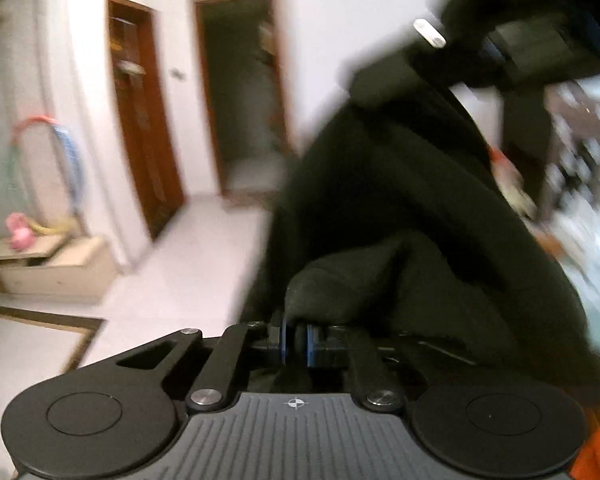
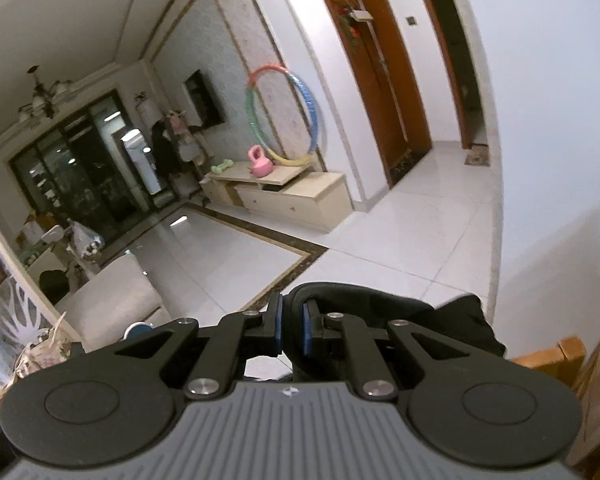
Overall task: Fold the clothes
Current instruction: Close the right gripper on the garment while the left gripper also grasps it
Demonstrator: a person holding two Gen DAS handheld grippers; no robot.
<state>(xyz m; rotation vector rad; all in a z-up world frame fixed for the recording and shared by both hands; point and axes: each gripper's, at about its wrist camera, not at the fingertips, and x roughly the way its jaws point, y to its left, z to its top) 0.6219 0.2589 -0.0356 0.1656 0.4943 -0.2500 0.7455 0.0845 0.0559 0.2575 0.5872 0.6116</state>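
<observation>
A black garment (image 1: 400,208) fills the right half of the blurred left wrist view, stretched up from my left gripper (image 1: 296,342), which is shut on a fold of it between its blue pads. At the top right of that view the other gripper's black body (image 1: 520,40) holds the cloth's upper end. In the right wrist view my right gripper (image 2: 292,330) is shut on a rolled edge of the same black garment (image 2: 380,312), which bunches to the right of the fingers, lifted well above the floor.
A low cream TV cabinet (image 2: 300,196) with a pink kettlebell (image 2: 259,166) and a coloured hoop (image 2: 284,116) stands against the wall. A brown door (image 2: 380,72) and an open doorway lie beyond. A white sofa (image 2: 112,300) and wooden furniture (image 2: 552,354) are close by.
</observation>
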